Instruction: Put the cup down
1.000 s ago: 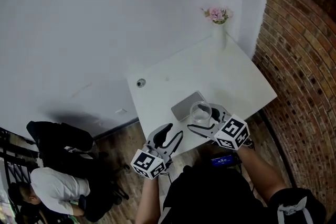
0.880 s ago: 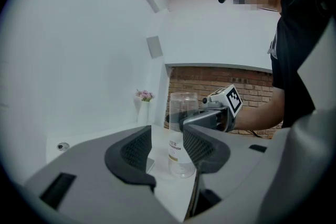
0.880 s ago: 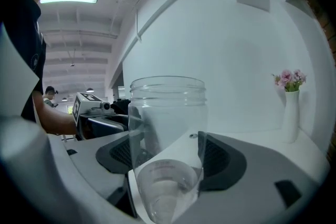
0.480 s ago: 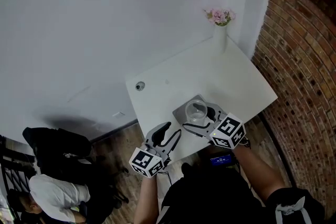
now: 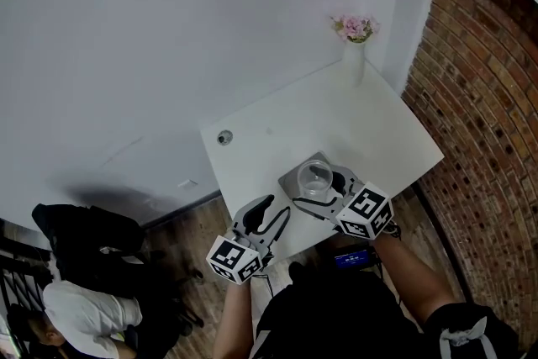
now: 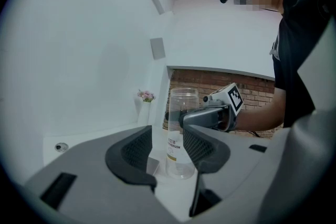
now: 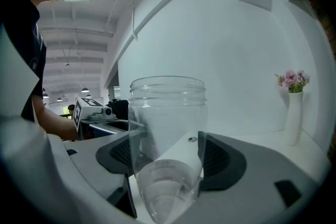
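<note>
A clear plastic cup [image 5: 315, 178] stands upright over a grey square pad [image 5: 294, 172] near the front edge of the white table [image 5: 361, 122]. My right gripper [image 5: 321, 184] is shut on the cup, one pad on each side of it. The right gripper view shows the cup [image 7: 167, 149] filling the gap between both pads. In the left gripper view the cup [image 6: 181, 134] has its base down on the table by the pad [image 6: 150, 166]. My left gripper [image 5: 276, 213] is open and holds nothing, just left of the cup at the table's front edge.
A white vase with pink flowers [image 5: 353, 46] stands at the table's far corner. A small round fitting [image 5: 224, 137] sits at the left corner. A brick wall [image 5: 487, 139] runs along the right. Bags and a person [image 5: 76, 315] are on the floor at lower left.
Over the last second the right gripper carried the cup slightly left, over the grey pad. It has held still for the last half second. The left gripper has barely moved.
</note>
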Motion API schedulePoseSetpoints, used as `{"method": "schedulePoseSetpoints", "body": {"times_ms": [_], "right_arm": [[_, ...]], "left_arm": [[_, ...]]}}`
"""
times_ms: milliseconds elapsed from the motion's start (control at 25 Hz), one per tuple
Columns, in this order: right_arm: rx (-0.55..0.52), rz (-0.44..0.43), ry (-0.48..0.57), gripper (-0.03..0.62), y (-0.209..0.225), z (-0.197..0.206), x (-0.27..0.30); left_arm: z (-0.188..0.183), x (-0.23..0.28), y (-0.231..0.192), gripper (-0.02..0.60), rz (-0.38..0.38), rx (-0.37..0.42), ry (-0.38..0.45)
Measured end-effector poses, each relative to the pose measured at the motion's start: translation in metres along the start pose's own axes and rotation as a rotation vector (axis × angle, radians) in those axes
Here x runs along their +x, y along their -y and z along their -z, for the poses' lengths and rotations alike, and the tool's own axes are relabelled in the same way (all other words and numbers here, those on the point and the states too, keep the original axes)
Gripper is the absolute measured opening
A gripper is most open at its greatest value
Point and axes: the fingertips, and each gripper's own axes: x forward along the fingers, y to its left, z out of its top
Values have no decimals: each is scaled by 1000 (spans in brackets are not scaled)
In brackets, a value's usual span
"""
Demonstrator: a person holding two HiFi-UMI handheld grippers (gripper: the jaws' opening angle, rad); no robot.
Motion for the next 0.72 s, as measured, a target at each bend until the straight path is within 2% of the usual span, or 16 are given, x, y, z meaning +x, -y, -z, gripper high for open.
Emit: {"method": "schedulePoseSetpoints", "body": {"times_ms": [520, 720], "right_arm": [[6, -6, -4, 347, -5, 1, 9], [5, -2, -11, 347, 9, 7, 20]], "left_arm": [[-1, -9, -6, 190, -3, -5, 1], [-2, -12, -12, 190, -30, -12, 1]]}}
